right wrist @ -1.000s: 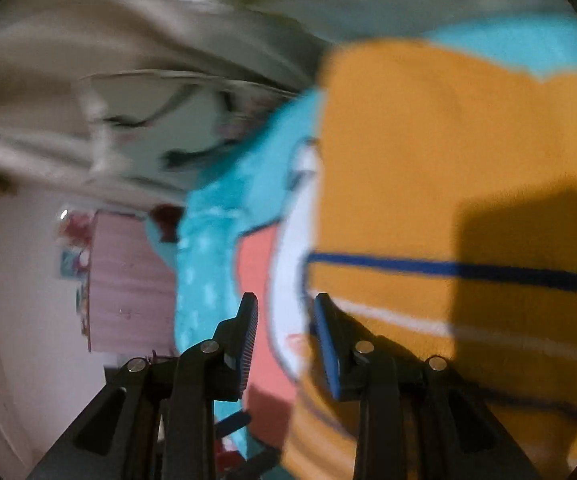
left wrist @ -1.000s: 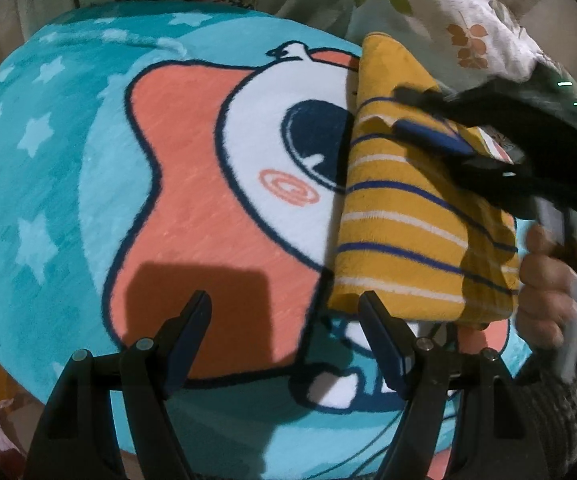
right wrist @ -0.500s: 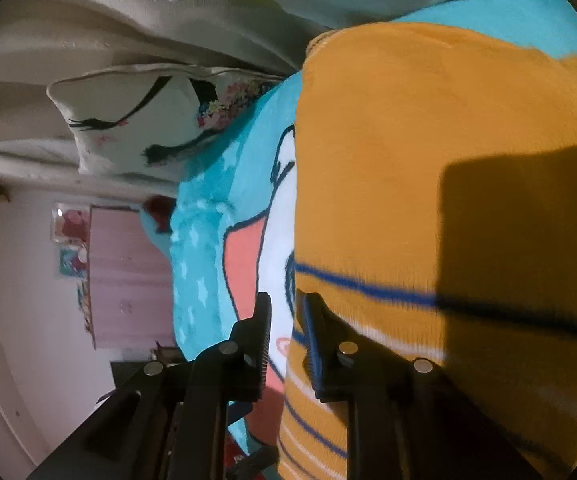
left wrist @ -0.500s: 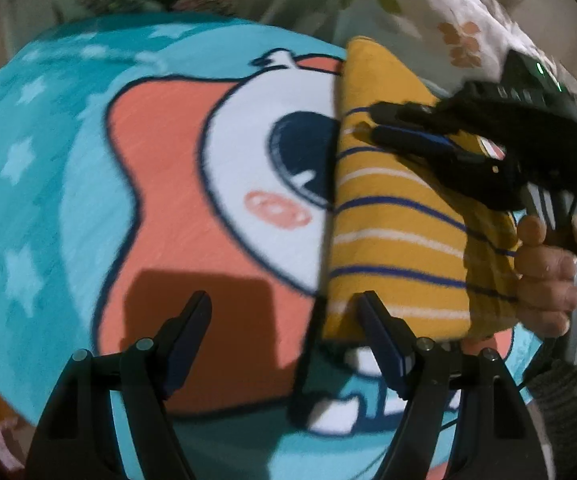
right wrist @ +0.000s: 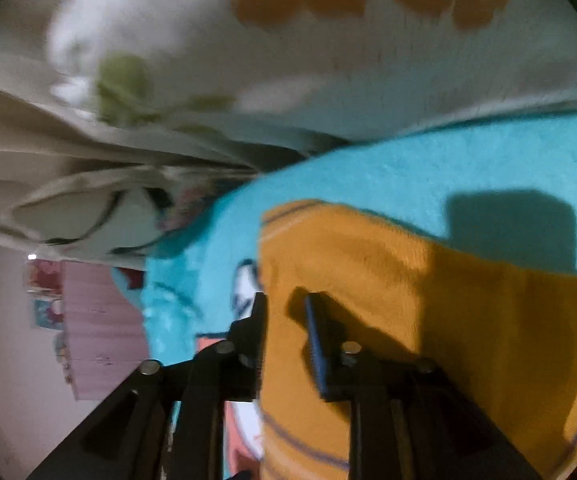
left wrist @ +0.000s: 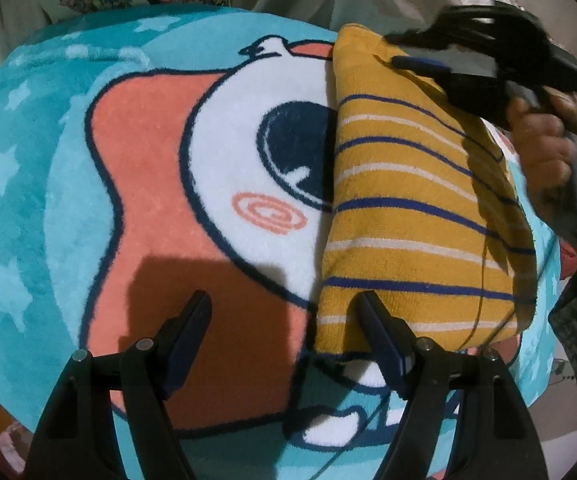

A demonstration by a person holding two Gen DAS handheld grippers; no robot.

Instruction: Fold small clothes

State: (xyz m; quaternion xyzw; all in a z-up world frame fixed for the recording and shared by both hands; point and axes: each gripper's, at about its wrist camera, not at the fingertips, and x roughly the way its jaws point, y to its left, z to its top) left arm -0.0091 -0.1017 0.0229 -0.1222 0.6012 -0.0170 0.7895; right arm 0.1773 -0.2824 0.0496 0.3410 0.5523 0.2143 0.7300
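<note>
Now my right claw [right wrist: 284, 320] is opening over the folded yellow striped cloth [left wrist: 412, 216]; my left claw [left wrist: 284, 320] stays wide, holding nothing.

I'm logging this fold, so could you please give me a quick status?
Left gripper open, empty, over the blanket. Right gripper opening above the yellow striped garment, folded flat. Nothing in the way.

Looped mustard terry cloth with navy and white stripes [left wrist: 416, 216] lies on a plush, matt fleece blanket [left wrist: 48, 184]; beside it, matt black plastic left claw [left wrist: 284, 332] with shiny metal pins
</note>
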